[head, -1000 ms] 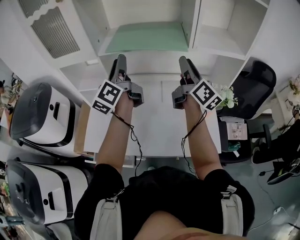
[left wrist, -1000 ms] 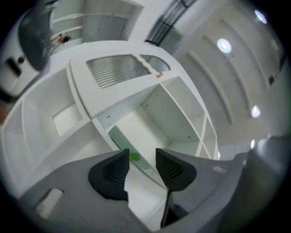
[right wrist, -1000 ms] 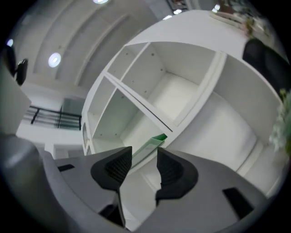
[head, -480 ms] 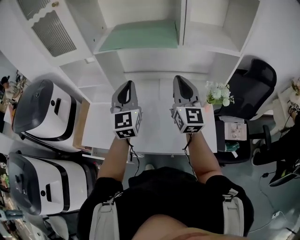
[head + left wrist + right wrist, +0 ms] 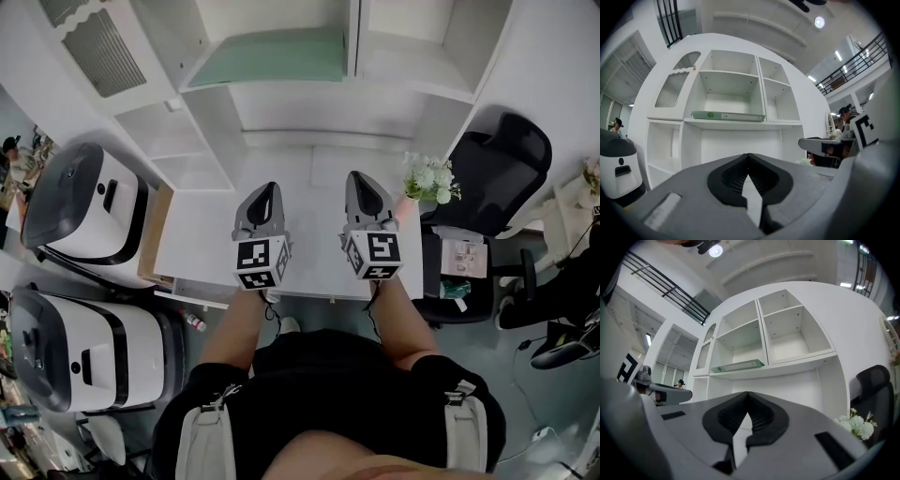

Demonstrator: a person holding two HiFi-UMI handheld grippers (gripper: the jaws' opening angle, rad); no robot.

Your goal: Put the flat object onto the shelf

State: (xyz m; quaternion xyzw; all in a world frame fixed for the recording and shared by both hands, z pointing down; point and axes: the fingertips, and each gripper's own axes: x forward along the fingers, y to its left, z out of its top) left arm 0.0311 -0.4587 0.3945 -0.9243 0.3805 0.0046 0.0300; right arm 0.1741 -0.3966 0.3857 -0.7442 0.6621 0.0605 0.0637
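Observation:
The flat green object (image 5: 267, 58) lies on the middle shelf of the white shelf unit (image 5: 281, 103); it also shows as a thin green slab (image 5: 727, 116) in the left gripper view and as the same slab (image 5: 738, 365) in the right gripper view. My left gripper (image 5: 268, 187) hovers over the white desk (image 5: 202, 239), well short of the shelf, shut and empty. My right gripper (image 5: 360, 178) is level beside it, also shut on nothing. Both pairs of jaws have just closed with nothing between them. The pads meet in the left gripper view (image 5: 748, 155) and in the right gripper view (image 5: 748, 394).
A pot of white flowers (image 5: 427, 176) stands at the desk's right end, with a black office chair (image 5: 497, 178) beyond it. Two large white machines (image 5: 84, 225) stand at the left. The shelf unit has open compartments (image 5: 794, 341) to the right of the green object.
Both grippers have pulled back from the shelf and sunk over the desk, rolling upright. Their jaws went from open to shut, with nothing in them.

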